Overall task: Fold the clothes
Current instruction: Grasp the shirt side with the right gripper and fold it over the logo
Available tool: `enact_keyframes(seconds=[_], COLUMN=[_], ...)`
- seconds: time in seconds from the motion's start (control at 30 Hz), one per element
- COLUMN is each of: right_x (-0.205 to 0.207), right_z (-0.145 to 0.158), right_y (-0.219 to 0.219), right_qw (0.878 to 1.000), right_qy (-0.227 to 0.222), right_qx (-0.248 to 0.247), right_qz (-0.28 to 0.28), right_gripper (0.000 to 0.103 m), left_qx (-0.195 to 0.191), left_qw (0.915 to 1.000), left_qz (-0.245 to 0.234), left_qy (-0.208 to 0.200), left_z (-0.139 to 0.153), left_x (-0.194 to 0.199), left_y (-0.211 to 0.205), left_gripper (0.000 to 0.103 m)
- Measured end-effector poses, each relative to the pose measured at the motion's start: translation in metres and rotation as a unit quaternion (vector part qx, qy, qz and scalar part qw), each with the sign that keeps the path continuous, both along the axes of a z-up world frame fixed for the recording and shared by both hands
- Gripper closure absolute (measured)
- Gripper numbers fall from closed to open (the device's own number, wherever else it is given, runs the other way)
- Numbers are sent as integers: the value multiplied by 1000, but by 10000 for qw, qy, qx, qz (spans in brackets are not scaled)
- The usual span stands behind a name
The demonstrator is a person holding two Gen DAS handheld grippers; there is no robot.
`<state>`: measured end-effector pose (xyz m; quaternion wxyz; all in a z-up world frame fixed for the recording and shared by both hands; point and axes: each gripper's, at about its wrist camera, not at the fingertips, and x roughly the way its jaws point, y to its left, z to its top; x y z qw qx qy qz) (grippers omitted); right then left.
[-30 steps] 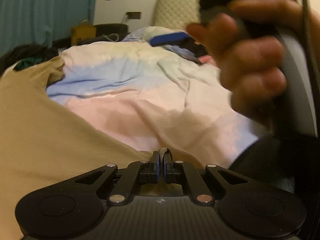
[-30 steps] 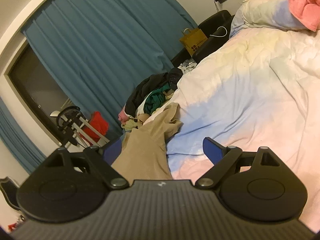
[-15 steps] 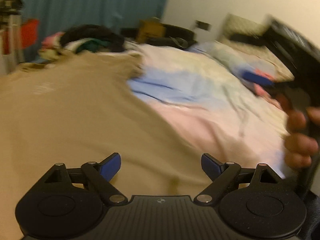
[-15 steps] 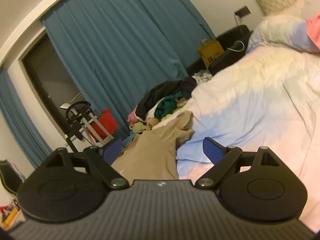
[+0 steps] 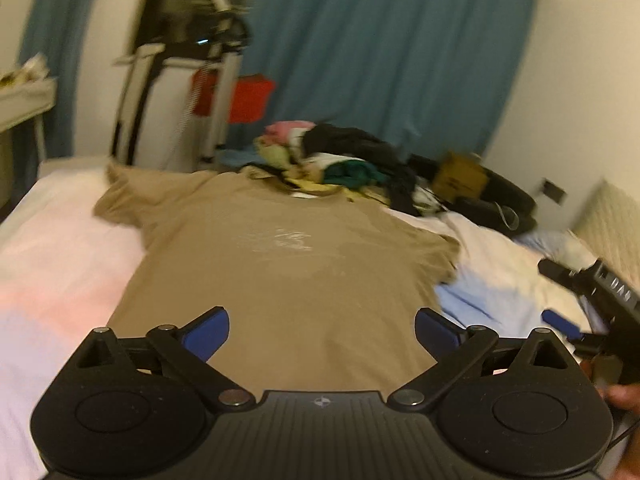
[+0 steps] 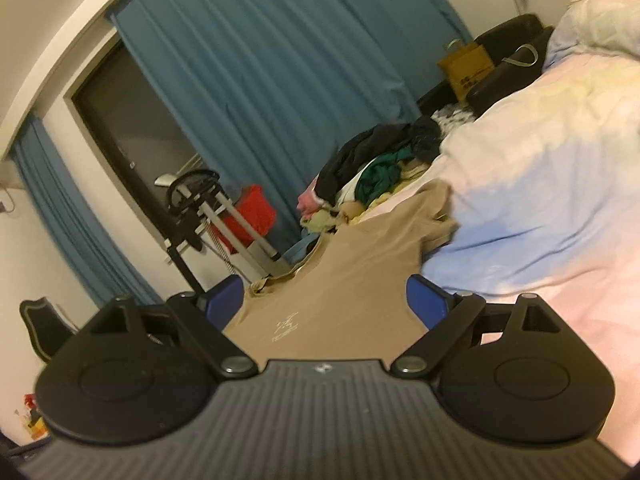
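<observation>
A tan T-shirt (image 5: 288, 264) lies spread flat on the bed with its collar at the far end and a faint white print on the chest. It also shows in the right wrist view (image 6: 352, 280). My left gripper (image 5: 322, 330) is open and empty above the shirt's near hem. My right gripper (image 6: 325, 298) is open and empty, above the shirt's right side. The right gripper also shows at the right edge of the left wrist view (image 5: 592, 312).
A pile of unfolded clothes (image 5: 340, 160) lies at the far end of the bed, also in the right wrist view (image 6: 372, 176). The pastel duvet (image 6: 540, 208) covers the bed. An exercise machine (image 5: 188, 80) and blue curtains (image 5: 380, 48) stand beyond.
My left gripper was shut on the shirt's edge a second ago; it has opened, let go and swung left over the shirt. My right gripper has stayed open and turned slightly.
</observation>
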<state>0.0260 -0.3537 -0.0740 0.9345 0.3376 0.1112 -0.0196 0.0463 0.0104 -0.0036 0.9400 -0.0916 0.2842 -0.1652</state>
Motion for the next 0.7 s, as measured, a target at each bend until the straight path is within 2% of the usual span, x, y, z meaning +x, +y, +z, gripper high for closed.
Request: enact_keyframes(seconds=[0.13, 0.37, 0.43, 0.53, 0.7], right_x=[35, 119, 144, 176, 221], right_z=[-8, -34, -52, -83, -135], right_y=[6, -30, -50, -74, -109], right_qw=[9996, 9973, 9951, 9934, 9827], right_qy=[221, 314, 371, 475, 630], right_qx=[-77, 660, 879, 884, 1640], right_qz=[128, -68, -248, -555, -588], right_gripper=[13, 13, 13, 12, 14], left_qx=[13, 127, 142, 253, 373], left_qw=[9995, 9988, 9990, 9991, 9991], left_qz=[300, 467, 413, 304, 100], left_qy=[35, 109, 135, 136, 188], left_z=[3, -10, -17, -29, -49], left_x=[7, 14, 17, 24, 46], left_y=[14, -4, -9, -21, -41], left_gripper=[2, 1, 1, 1, 1])
